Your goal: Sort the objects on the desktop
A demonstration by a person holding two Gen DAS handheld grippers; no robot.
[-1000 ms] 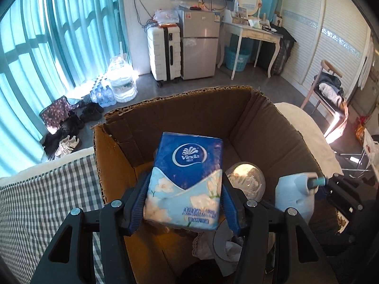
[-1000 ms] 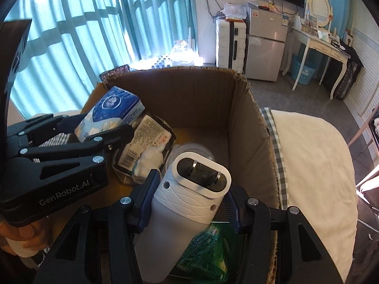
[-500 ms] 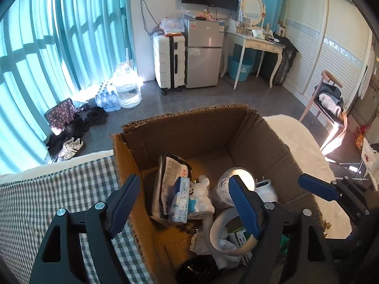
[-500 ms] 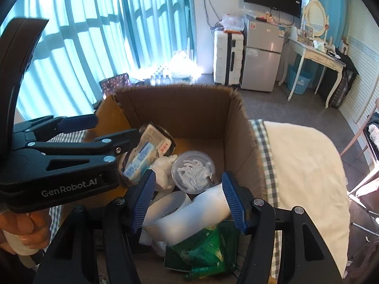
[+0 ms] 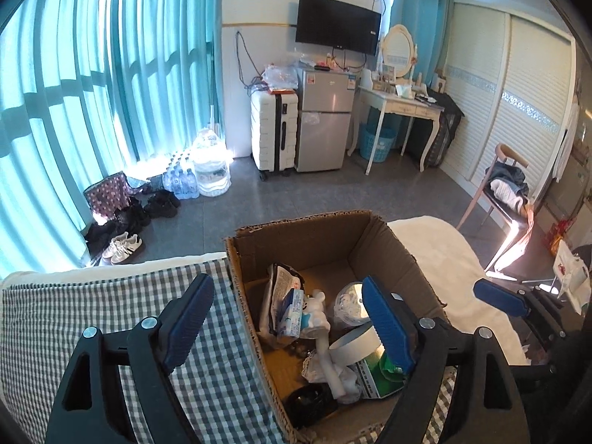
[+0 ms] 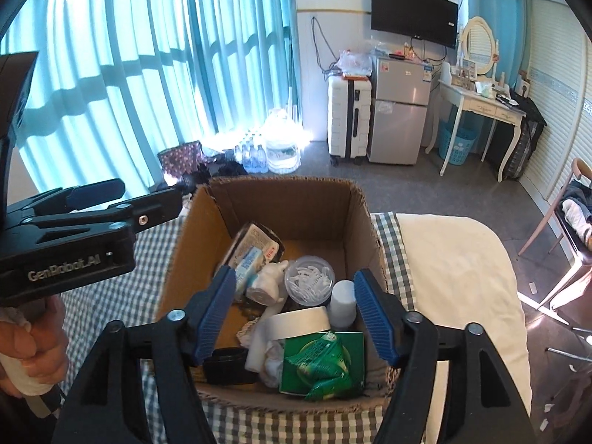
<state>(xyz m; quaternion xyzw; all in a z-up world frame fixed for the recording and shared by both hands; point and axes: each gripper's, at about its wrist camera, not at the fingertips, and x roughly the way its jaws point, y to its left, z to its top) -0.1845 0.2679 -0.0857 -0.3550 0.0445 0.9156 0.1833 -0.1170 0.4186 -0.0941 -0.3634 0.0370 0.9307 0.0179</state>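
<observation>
A brown cardboard box (image 5: 325, 236) (image 6: 207, 240) stands on a checked cloth (image 5: 92, 303). It holds a blue tissue pack (image 6: 247, 263), a white bottle (image 6: 342, 305), a clear round tub (image 6: 310, 285), a roll of white tape (image 6: 299, 322), a green packet (image 6: 318, 362) and a white toy figure (image 5: 314, 312). My left gripper (image 5: 286, 327) is open and empty above the box's near left part. My right gripper (image 6: 298, 318) is open and empty above the box's near end. The left gripper's body also shows at the left of the right wrist view (image 6: 74, 236).
The box sits on a bed with a cream blanket (image 6: 455, 266) to its right. Beyond lie a grey floor, teal curtains (image 5: 92, 111), a white suitcase (image 5: 273, 133), a small fridge (image 5: 325, 118), a dressing table (image 5: 399, 103) and a chair (image 5: 507, 192).
The left gripper let go of the tissue pack and the right gripper let go of the white bottle; both now lie in the box. Both grippers opened and rose up and back.
</observation>
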